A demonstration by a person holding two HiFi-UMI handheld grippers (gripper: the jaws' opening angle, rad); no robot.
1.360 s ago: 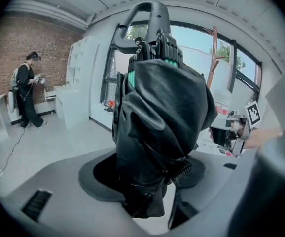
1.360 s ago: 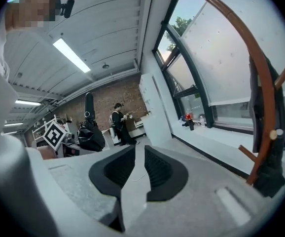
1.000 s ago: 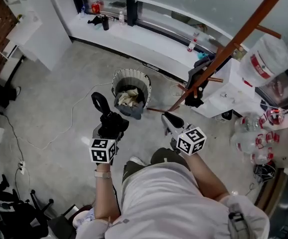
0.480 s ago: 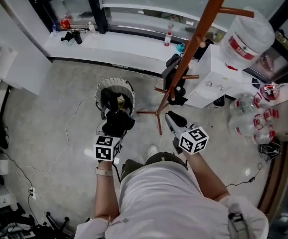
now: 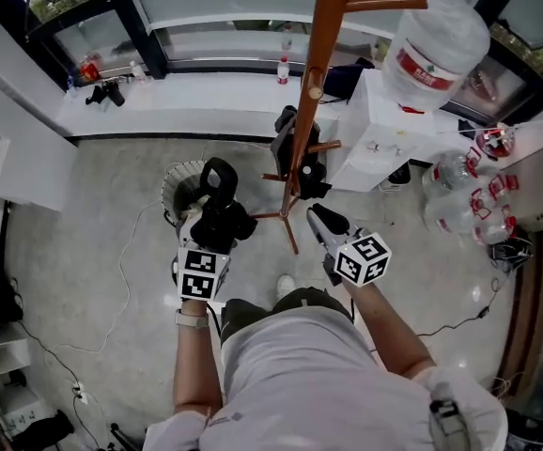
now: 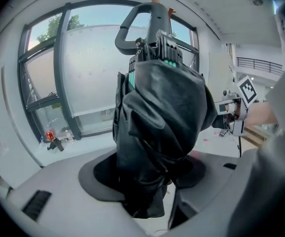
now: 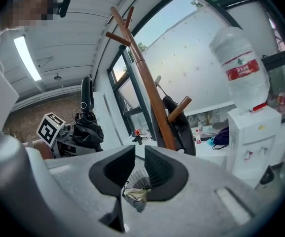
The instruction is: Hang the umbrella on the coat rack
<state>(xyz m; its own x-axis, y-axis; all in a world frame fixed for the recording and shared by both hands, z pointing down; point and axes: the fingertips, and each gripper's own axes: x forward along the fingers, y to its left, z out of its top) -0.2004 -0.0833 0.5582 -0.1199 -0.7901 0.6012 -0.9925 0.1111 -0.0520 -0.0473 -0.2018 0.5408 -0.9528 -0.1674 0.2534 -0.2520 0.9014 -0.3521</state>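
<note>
A folded black umbrella (image 5: 223, 216) with a loop handle (image 5: 219, 176) sits in my left gripper (image 5: 217, 238), which is shut on its bundled cloth. In the left gripper view the umbrella (image 6: 157, 117) fills the middle, handle uppermost, with the gripper (image 6: 150, 179) closed round its lower part. The coat rack (image 5: 311, 83), an orange-brown wooden pole with pegs, stands just ahead and right of the umbrella. My right gripper (image 5: 323, 224) hovers near the rack's foot. Its jaws (image 7: 138, 167) stand a narrow gap apart with nothing between them. The rack (image 7: 150, 98) rises ahead of it.
A black bag (image 5: 288, 144) hangs low on the rack. A wire wastebasket (image 5: 178, 191) stands by the umbrella on the left. A white water dispenser (image 5: 384, 148) carrying a big bottle (image 5: 436, 40) is at the right, several water jugs (image 5: 459, 205) beside it. A white window ledge (image 5: 187, 101) runs behind.
The person has stepped toward the coat rack, so its pole and foot are now straight ahead. Both grippers moved with them; the left one rolled, bringing the umbrella's handle upright.
</note>
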